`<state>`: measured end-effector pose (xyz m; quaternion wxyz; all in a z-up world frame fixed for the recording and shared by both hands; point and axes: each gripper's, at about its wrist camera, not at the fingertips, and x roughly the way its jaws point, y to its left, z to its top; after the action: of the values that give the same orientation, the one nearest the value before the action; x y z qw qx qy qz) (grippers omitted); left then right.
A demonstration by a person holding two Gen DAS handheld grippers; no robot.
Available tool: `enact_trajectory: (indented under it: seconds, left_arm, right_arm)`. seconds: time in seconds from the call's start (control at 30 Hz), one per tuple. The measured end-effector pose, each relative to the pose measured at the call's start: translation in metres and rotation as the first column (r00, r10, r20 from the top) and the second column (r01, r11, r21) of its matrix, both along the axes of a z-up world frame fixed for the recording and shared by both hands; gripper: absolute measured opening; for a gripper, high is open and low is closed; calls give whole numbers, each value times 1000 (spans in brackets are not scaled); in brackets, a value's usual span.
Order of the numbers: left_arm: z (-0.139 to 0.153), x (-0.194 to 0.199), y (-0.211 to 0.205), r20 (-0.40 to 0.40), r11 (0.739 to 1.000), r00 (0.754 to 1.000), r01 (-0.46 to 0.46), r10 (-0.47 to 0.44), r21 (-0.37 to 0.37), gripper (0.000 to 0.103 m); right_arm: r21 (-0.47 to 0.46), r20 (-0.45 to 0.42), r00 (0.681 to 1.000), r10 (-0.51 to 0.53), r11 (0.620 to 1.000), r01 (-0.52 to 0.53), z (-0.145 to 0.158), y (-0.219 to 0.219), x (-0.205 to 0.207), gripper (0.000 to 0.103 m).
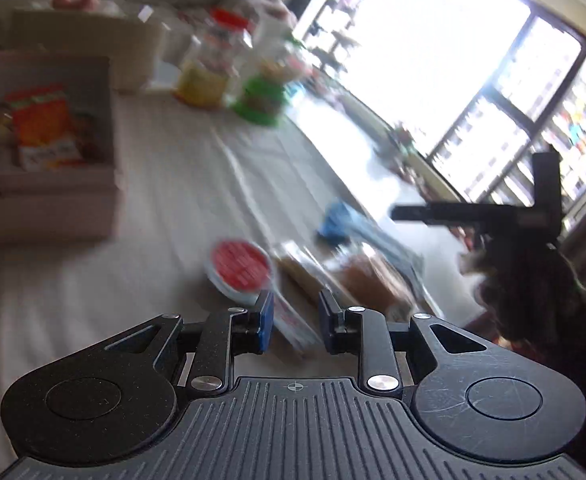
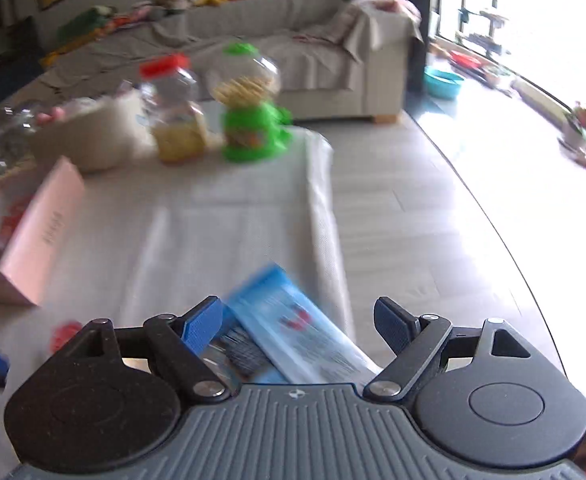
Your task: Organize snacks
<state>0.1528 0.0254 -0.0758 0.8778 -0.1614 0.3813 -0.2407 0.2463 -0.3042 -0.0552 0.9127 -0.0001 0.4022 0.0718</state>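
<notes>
My left gripper [image 1: 296,322] is open above loose snacks on the white cloth: a round tub with a red lid [image 1: 240,270], a clear pack of biscuits [image 1: 293,312] between the fingers, and a brown pack [image 1: 367,280]. A pink box [image 1: 45,184] holding orange snack packs [image 1: 45,128] stands to the left. My right gripper [image 2: 297,328] is open wide over a blue snack packet [image 2: 301,336] lying near the table's right edge. The pink box [image 2: 41,232] shows at left in the right wrist view.
At the far end stand a red-lidded jar [image 2: 175,114], a green candy dispenser [image 2: 249,116] and a white bowl [image 2: 89,136]. The table edge [image 2: 325,208] drops to a tiled floor on the right. A sofa [image 2: 293,60] is behind. The other gripper [image 1: 493,216] shows at right.
</notes>
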Motion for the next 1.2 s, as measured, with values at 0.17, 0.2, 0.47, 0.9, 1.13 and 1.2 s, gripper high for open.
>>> enact_trajectory:
  seconds: [0.17,0.2,0.47,0.9,1.13,1.2]
  left_arm:
    - [-9,-11,-17,-50,998,998,38,-36,43,28]
    - [-13,-16,-19,-57,998,998,33,-30,46,28]
    - [-18,-6,-14,-91,998,994,-54,57,39,28]
    - [-4,-14,-40,-10,998,999,49,-48,50,28]
    - [-8,-18,-55,13,985,998,66,-68,162,28]
    - [-12,-13,-53,7,981,999,33,-35,189,28]
  right_arm:
    - [58,-3,1000,-6,998,6,-24,-5,18,72]
    - [73,-21,1000,17,997,-15,-29,-3,22,67]
    - [169,-54,991,124,979,-113,-37,29,-16,57]
    - [187,56,978,202,960,-209,-10,42,-99,71]
    - [283,52,971,235,929,-240,-12,49,-110,78]
    - [291,41,972,229,928,-231,-21,51,-108,81]
